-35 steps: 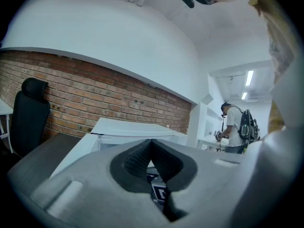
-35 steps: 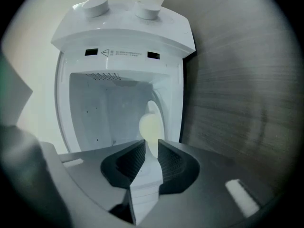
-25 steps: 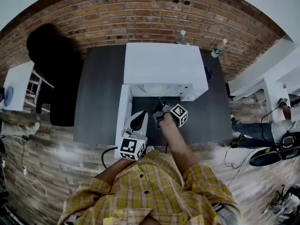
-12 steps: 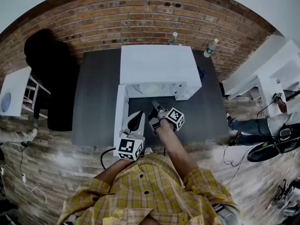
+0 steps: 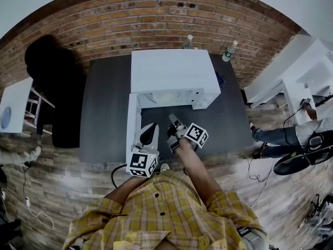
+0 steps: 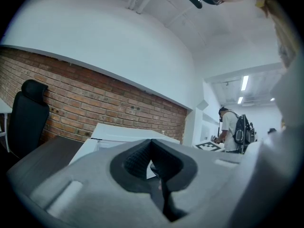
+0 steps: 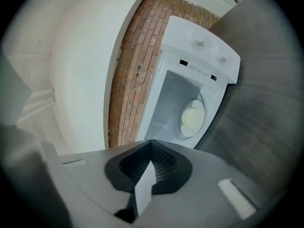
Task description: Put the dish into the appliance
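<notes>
Dish (image 7: 192, 118) is already inside, so here's my read, starting at the tips. On the right gripper (image 7: 151, 167) the fingers (image 7: 204, 198) are pressed together with nothing of the task between them. There's a pale sliver at the seam, but I'd guess that's just one finger's inner face catching the light. It hovers over the dark surface (image 5: 109, 103) in front of the opening and points straight at the appliance (image 7: 199, 65), which makes sense if its part of the job is done. The left gripper (image 6: 153, 163) is closed up too, seam tight and nothing held. In the head view it sits just beside the door (image 5: 133, 119), which is swung wide open to the left. I can't tell if it's actually touching the door, but that's where you'd park a hand to push it shut. The pale round dish lies flat on the cavity floor, a bit toward the back and well clear of the opening, so I'd say the door won't clip it. The appliance stands with its back near the brick wall (image 5: 156, 14), open side facing the person. Looks basically finished apart from closing the door.
</notes>
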Demonstrator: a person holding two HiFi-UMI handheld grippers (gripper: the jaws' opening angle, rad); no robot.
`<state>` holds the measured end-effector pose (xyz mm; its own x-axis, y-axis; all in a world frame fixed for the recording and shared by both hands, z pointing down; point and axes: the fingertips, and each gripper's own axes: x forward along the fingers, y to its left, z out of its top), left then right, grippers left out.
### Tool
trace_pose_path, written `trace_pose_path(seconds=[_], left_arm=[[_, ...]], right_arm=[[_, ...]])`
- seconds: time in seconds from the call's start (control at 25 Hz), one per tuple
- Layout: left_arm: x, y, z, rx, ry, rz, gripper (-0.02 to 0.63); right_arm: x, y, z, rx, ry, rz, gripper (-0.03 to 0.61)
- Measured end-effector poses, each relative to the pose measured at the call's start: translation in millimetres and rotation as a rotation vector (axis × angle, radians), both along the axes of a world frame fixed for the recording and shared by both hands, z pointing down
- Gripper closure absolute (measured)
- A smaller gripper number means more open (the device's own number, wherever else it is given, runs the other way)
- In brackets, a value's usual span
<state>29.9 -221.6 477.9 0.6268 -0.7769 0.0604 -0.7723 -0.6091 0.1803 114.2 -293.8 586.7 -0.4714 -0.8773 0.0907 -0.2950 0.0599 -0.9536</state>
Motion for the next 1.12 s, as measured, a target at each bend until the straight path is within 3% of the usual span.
trace_pose_path(seconds=[0.2, 0.48, 0.72, 1.12], left_arm=[[0, 1, 2, -0.009, 0.005, 0.008, 0.617], [4, 1, 5, -0.021, 0.008, 0.022, 0.617], [3, 0, 6, -0.020, 0.012, 0.028, 0.618], [4, 1, 7, -0.021, 0.017, 0.050, 0.618]], right_arm=[[-5, 11, -22, 0.090, 0.165, -0.034, 0.577], [-2, 25, -54, 0.232, 0.500, -0.058, 0.577], [-6, 35, -75, 0.326, 0.690, -0.053, 0.577], [-13, 50, -92, 0.403, 0.860, -0.046, 0.575]])
